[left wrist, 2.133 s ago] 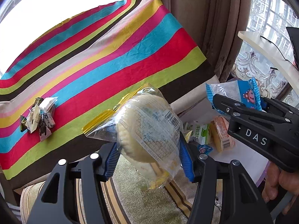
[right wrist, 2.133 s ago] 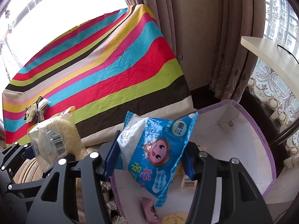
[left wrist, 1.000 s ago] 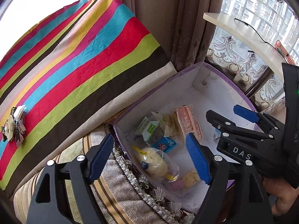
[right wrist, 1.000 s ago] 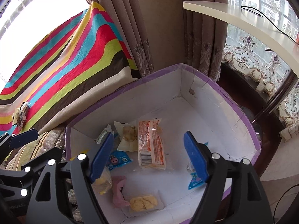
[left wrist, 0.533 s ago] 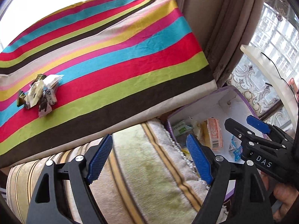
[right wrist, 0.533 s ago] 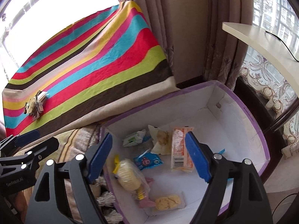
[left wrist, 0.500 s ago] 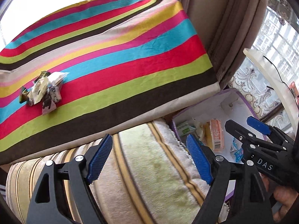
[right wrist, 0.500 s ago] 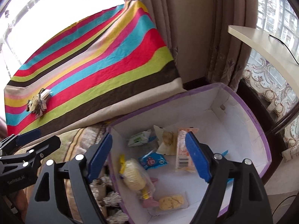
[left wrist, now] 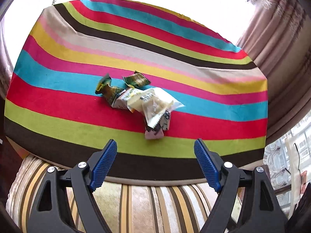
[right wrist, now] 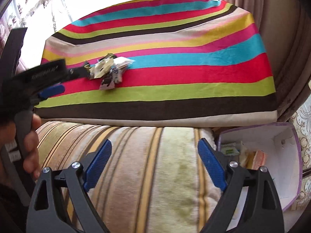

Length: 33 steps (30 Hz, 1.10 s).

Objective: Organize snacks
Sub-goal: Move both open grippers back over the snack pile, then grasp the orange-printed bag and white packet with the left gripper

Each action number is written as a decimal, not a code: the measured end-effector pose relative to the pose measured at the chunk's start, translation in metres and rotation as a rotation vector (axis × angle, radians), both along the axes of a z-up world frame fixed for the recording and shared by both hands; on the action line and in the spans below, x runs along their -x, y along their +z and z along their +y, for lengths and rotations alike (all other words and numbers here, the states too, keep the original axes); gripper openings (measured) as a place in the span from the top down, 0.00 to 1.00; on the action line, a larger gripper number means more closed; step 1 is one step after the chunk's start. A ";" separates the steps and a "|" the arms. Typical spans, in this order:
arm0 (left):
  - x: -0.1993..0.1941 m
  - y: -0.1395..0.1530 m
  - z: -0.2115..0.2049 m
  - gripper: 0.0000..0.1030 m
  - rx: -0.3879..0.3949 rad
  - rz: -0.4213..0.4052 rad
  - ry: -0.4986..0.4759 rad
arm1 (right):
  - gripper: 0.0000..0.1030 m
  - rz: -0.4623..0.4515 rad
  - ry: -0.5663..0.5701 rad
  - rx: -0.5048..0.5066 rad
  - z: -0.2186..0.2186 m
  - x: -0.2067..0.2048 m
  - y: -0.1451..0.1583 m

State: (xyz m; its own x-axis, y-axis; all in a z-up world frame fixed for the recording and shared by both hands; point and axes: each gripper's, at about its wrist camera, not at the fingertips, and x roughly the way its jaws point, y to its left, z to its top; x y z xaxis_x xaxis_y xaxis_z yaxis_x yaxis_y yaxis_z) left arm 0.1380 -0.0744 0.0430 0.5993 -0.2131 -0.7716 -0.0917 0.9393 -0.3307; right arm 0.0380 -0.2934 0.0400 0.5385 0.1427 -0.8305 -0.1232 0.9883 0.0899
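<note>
I hold both tongs wide open and empty: left tongs (left wrist: 155, 167) face the snack pile (left wrist: 139, 99) at frame centre on the striped cloth (left wrist: 77, 116), ready to pick; right tongs (right wrist: 154, 164) hover above the cushion (right wrist: 145, 165), box (right wrist: 287, 155) at lower right.

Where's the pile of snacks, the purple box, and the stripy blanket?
pile of snacks (left wrist: 140, 101): left wrist view, on the pale wrapper in the middle.
purple box (right wrist: 279, 147): right wrist view, on its white inner wall.
stripy blanket (left wrist: 58, 99): left wrist view, on a bare red stripe.
</note>
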 end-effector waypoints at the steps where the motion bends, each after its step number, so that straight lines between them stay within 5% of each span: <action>1: -0.009 -0.003 0.010 0.24 0.051 0.020 0.004 | 0.12 0.004 0.004 0.005 0.010 0.000 -0.002; 8: -0.053 -0.031 0.052 0.24 0.205 0.102 0.078 | 0.07 -0.003 0.088 0.012 0.067 0.004 -0.011; 19: -0.103 -0.082 0.065 0.33 0.475 0.244 0.107 | 0.02 0.110 0.029 0.081 0.075 -0.032 -0.042; 23: -0.115 -0.092 0.060 0.39 0.514 0.254 0.101 | 0.02 0.097 0.037 0.134 0.081 -0.030 -0.044; 30: -0.124 -0.089 0.052 0.71 0.505 0.227 0.062 | 0.01 0.114 0.033 0.084 0.076 -0.030 -0.046; 33: -0.119 -0.087 0.055 0.72 0.492 0.215 0.073 | 0.01 0.117 0.031 0.071 0.074 -0.031 -0.046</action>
